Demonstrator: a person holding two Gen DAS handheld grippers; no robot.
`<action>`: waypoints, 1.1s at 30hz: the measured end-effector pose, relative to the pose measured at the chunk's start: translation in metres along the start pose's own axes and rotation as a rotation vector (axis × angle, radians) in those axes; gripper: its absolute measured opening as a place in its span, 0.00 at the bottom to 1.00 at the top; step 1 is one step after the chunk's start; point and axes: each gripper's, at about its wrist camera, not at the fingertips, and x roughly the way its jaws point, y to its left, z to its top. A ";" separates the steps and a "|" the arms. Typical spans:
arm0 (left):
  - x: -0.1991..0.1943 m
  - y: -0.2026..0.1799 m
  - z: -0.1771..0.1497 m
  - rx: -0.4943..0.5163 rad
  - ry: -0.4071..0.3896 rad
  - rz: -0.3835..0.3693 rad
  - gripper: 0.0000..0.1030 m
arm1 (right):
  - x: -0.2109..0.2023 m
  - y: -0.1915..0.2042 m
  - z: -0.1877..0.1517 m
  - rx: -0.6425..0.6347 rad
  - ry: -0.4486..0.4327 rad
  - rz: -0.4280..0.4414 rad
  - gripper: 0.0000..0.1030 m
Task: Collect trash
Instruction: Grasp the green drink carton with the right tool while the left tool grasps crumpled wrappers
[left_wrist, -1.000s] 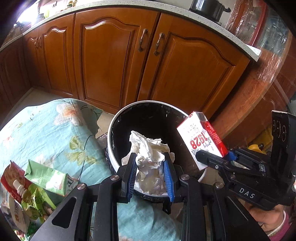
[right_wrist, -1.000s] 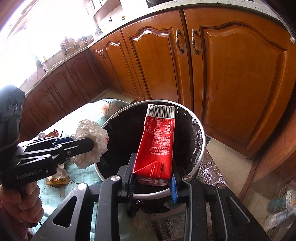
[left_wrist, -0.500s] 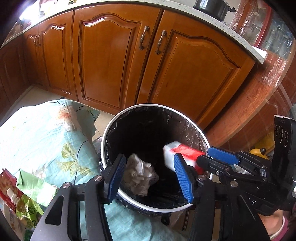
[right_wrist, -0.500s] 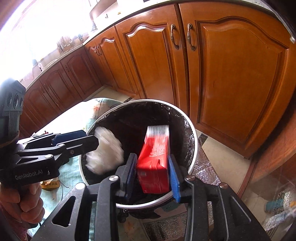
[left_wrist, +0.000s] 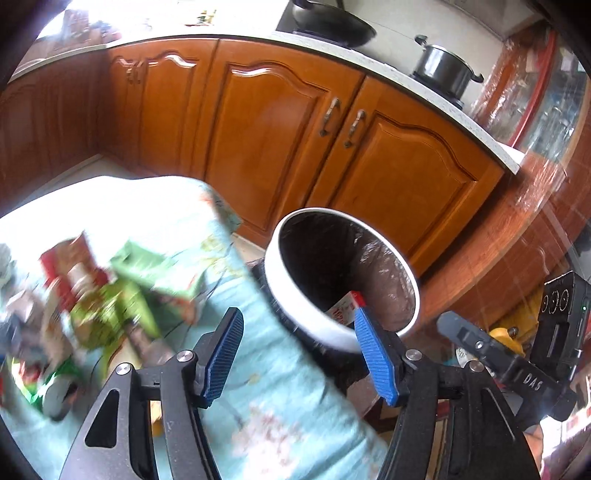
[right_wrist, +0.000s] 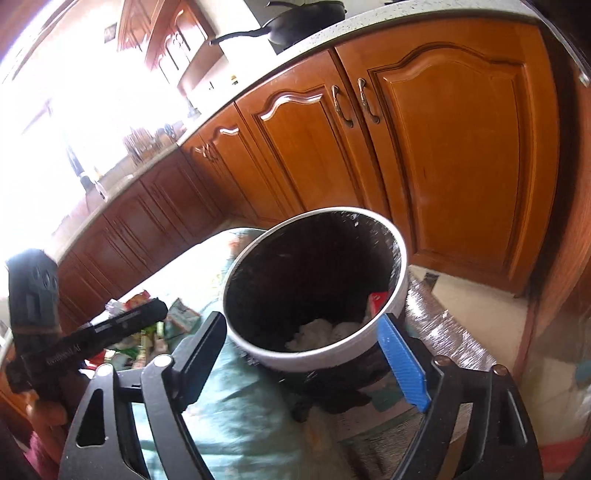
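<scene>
A white-rimmed trash bin (left_wrist: 295, 310) lined with a black bag stands by the table; it also shows in the right wrist view (right_wrist: 314, 354). Inside lie a red-and-white carton (right_wrist: 378, 301), also seen in the left wrist view (left_wrist: 343, 310), and crumpled white paper (right_wrist: 317, 332). My left gripper (left_wrist: 299, 354) is open and empty, just short of the bin's near rim. My right gripper (right_wrist: 306, 354) is open and empty, in front of the bin. Several blurred green and red wrappers (left_wrist: 110, 288) lie on the light blue floral cloth (left_wrist: 258, 406).
Wooden cabinet doors (left_wrist: 288, 133) stand behind the bin under a pale countertop with a pot (left_wrist: 443, 70) and a pan (right_wrist: 295, 22). The left tool (right_wrist: 74, 343) shows in the right wrist view; the right tool (left_wrist: 517, 373) shows in the left wrist view.
Both grippers opened and dropped the crumpled paper and the carton into the bin, then drew back. The left view swung left toward the wrappers on the cloth.
</scene>
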 end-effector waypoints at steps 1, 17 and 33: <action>-0.008 0.005 -0.008 -0.012 -0.006 0.012 0.60 | -0.001 0.001 -0.006 0.023 -0.001 0.026 0.88; -0.138 0.053 -0.090 -0.115 -0.088 0.174 0.61 | -0.009 0.095 -0.056 -0.105 0.107 0.248 0.89; -0.147 0.125 -0.046 -0.151 -0.087 0.193 0.61 | 0.068 0.146 -0.017 -0.308 0.162 0.200 0.92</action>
